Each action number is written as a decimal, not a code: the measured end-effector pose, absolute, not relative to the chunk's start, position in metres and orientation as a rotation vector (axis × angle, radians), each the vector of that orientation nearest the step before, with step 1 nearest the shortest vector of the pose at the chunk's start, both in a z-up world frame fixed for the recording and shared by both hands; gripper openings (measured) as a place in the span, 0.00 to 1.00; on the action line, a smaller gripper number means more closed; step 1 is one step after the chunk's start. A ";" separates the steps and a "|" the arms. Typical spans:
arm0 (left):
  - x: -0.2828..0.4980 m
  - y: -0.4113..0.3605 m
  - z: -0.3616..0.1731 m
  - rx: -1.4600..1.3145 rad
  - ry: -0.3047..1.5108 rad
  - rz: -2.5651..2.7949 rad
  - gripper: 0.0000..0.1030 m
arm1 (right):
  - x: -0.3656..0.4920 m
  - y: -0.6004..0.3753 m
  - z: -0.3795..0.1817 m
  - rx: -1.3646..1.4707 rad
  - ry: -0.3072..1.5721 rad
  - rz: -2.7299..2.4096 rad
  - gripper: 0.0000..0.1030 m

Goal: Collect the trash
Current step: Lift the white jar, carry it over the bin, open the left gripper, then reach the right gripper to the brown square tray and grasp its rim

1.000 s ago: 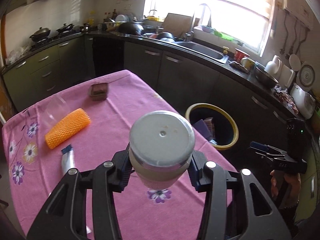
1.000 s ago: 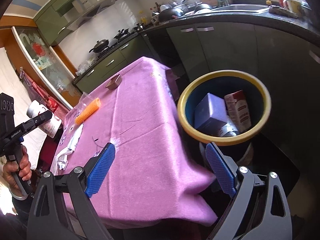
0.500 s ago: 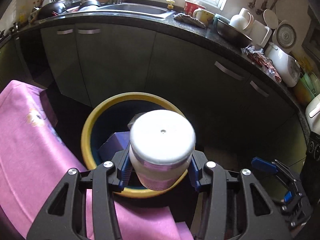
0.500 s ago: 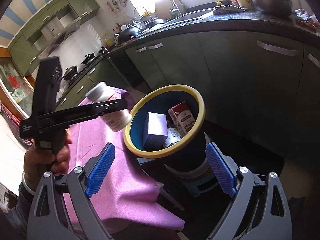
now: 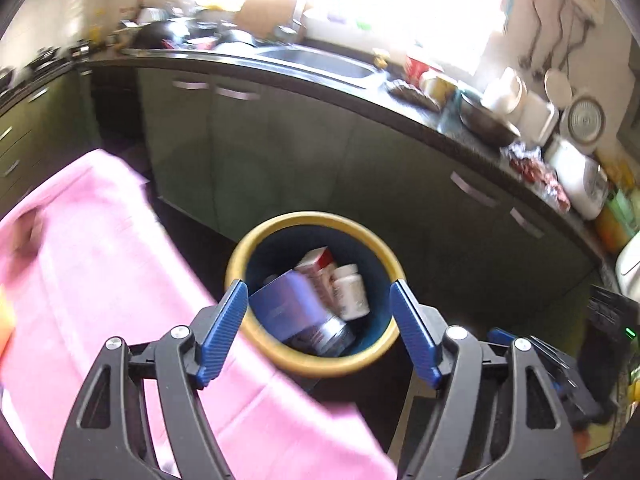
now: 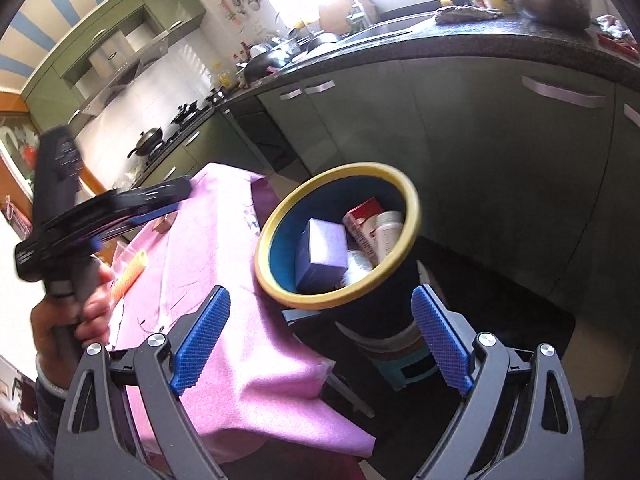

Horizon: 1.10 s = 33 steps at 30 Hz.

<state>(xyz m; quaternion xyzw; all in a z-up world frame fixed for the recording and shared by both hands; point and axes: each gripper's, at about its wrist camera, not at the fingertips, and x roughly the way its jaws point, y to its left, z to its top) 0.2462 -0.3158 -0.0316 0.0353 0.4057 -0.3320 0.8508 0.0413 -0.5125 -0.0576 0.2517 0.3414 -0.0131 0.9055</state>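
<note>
Motion blur smears the pink tablecloth (image 5: 100, 264) and the countertop clutter (image 5: 208, 36) — nothing there is readable.

A home kitchen is shown. Green cabinet doors (image 6: 472, 128) with metal handles are set under a dark countertop (image 6: 500, 46), into which a steel sink (image 5: 320, 60) is let below a bright window. A wok on a gas hob (image 6: 150, 140) is seen beneath an extractor hood (image 6: 120, 68). Mugs, a metal bowl (image 6: 548, 6) and a rice cooker (image 5: 580, 184) are ranged along the counter.
</note>
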 end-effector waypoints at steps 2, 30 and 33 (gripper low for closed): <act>0.231 -0.281 -0.024 0.037 0.842 -0.668 0.68 | 0.049 -0.499 -0.060 0.505 0.726 0.009 0.88; 0.136 0.009 -0.012 -0.153 0.718 -0.167 0.78 | 0.376 -0.155 -0.006 0.035 0.932 0.288 0.88; 0.132 0.017 -0.014 -0.151 0.715 -0.158 0.78 | 0.437 -0.136 -0.023 0.046 1.060 0.229 0.88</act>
